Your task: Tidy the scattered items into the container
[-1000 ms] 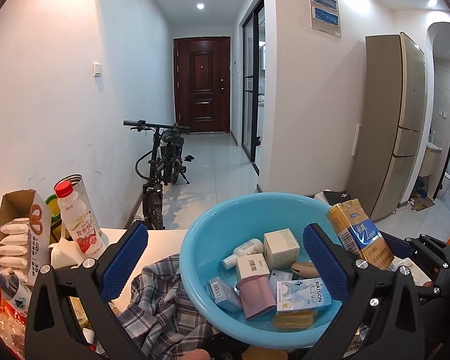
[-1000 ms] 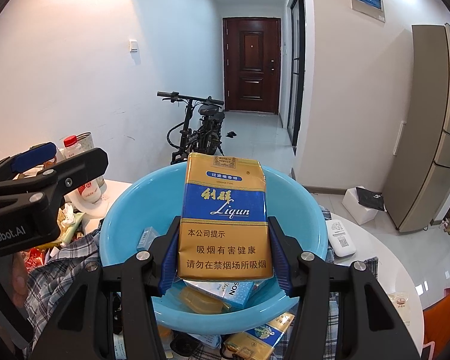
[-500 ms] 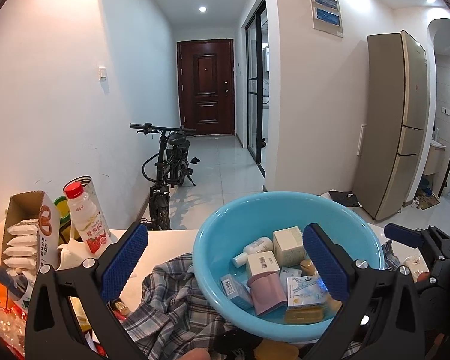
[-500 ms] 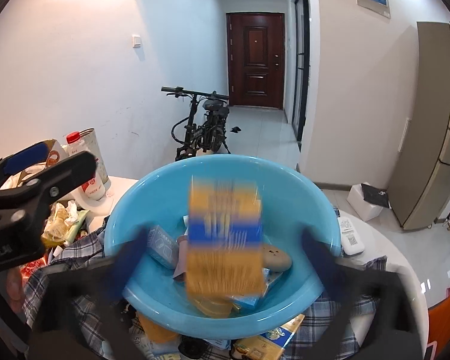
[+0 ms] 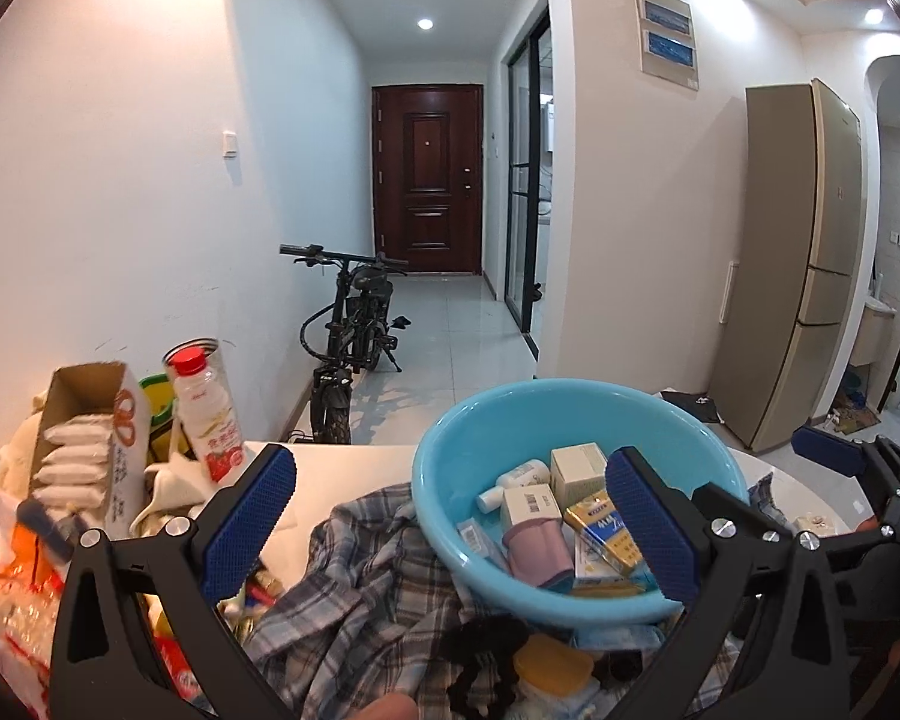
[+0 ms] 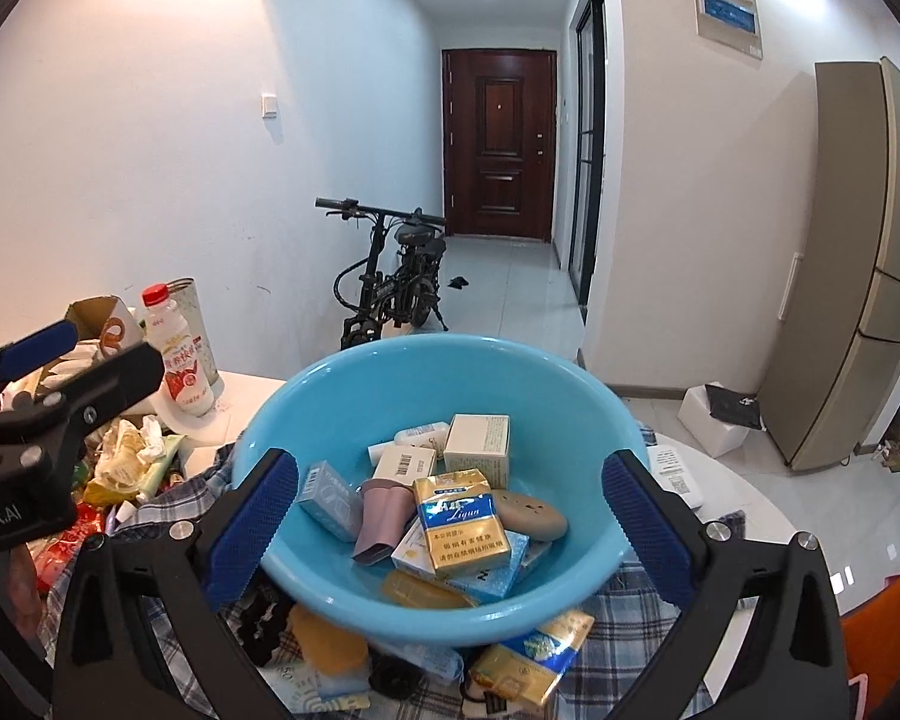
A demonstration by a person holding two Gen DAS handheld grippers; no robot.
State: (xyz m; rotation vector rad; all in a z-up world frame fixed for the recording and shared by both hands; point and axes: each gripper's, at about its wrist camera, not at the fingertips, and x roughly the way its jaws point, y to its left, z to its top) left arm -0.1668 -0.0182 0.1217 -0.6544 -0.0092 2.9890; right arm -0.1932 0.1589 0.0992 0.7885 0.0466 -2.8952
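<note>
A light blue basin (image 6: 438, 378) stands on a plaid cloth (image 5: 360, 588) on the white table. Inside it lie a gold and blue cigarette pack (image 6: 461, 522), a pink cup (image 6: 384, 516), white boxes (image 6: 477, 441) and several other small items. My right gripper (image 6: 450, 516) hangs open over the basin's near rim, nothing between its pads. My left gripper (image 5: 450, 516) is open and empty too, in front of the basin (image 5: 570, 414) and to its left. Another gold pack (image 6: 534, 654) and a yellow round item (image 6: 330, 642) lie on the cloth in front of the basin.
A red-capped drink bottle (image 5: 207, 414), a cardboard box of white packets (image 5: 84, 450) and crumpled wrappers (image 6: 126, 456) crowd the table's left side. A remote (image 6: 675, 474) lies right of the basin. Behind the table are a bicycle (image 5: 354, 330) and a tall fridge (image 5: 798, 264).
My right gripper opened and let go of the gold cigarette pack, which dropped into the basin. Both grippers drew back a little from the basin.
</note>
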